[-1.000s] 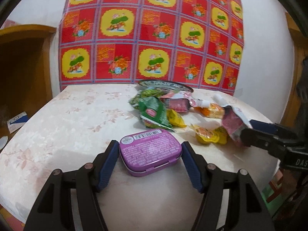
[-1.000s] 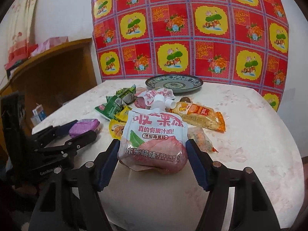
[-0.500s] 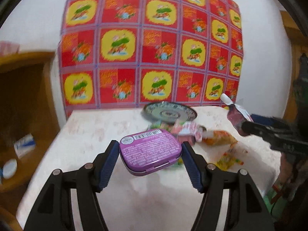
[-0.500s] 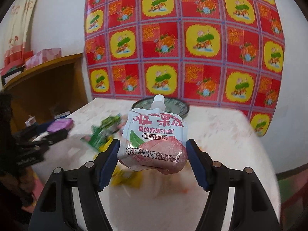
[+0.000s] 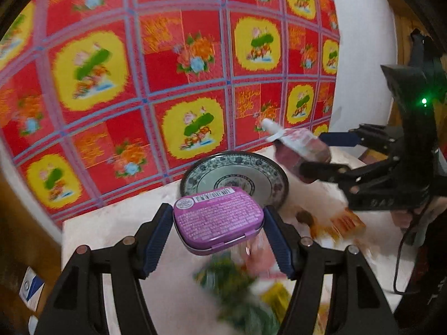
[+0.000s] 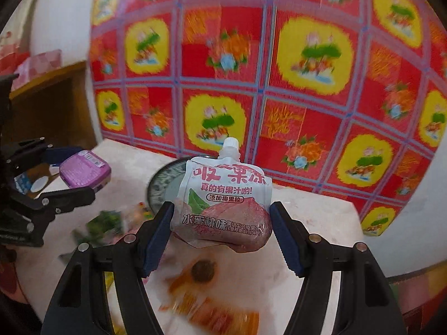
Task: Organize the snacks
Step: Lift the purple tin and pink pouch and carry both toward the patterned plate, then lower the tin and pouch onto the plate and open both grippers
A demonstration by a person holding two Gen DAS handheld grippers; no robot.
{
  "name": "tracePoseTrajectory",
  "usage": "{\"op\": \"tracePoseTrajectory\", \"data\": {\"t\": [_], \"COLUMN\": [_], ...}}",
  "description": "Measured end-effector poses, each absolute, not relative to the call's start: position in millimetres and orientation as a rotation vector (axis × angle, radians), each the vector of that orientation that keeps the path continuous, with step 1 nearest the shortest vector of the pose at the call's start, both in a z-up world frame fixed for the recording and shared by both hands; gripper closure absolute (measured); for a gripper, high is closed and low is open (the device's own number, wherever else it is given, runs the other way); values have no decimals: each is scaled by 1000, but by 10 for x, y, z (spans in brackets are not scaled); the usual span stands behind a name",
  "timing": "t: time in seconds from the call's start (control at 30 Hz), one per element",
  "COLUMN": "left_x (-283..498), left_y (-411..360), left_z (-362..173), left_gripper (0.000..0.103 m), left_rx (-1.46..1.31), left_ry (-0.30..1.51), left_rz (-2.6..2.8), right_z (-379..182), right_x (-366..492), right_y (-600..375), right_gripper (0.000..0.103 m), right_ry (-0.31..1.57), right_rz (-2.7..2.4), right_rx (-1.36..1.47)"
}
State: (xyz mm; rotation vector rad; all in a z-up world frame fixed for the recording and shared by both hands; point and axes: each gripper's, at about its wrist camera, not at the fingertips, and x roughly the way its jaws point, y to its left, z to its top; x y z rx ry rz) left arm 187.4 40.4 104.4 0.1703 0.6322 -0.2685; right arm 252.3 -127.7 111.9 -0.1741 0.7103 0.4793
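A purple tin (image 5: pixel 218 217) with a barcode label hangs above the table, and my left gripper (image 5: pixel 219 224) is shut on its two sides. My right gripper (image 6: pixel 220 223) is shut on a white and pink jelly pouch (image 6: pixel 223 201), cap upward, also off the table. Just beyond both lies the blue-patterned plate (image 5: pixel 195 173), partly hidden behind the pouch (image 6: pixel 160 184). The left wrist view shows the right gripper (image 5: pixel 321 155) with the pouch (image 5: pixel 299 148) over the plate's right rim. In the right wrist view the left gripper (image 6: pixel 75 171) carries the tin (image 6: pixel 83 171) at the left.
Loose snacks lie blurred on the pale table (image 6: pixel 321 217): green packets (image 6: pixel 103 223), an orange packet (image 6: pixel 212 315) and a round brown sweet (image 6: pixel 204 270). A red and yellow cloth (image 5: pixel 195 69) covers the wall behind the plate. A wooden shelf (image 6: pixel 50 97) stands left.
Both grippers have risen and moved toward the far plate, carrying the tin and the pouch. The snack pile has slid beneath them and the wall cloth looms larger.
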Motion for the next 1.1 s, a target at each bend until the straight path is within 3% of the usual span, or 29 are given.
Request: {"op": "tracePoseTrajectory", "data": {"t": [0.4,1.1], "left_x": [2807,2868], "left_y": [539,388], "left_z": [544,416], "left_gripper": [34,33], "left_rx": [134,223], "left_ry": [770,756], "left_rz": [-257,-250], "right_z": [615,520], "right_x": [3143,3140], "right_y": [-1014,-892], "right_gripper": [33,30], "right_ry": [878,768], "right_rz": [404,359], "right_rx": [-257,-339]}}
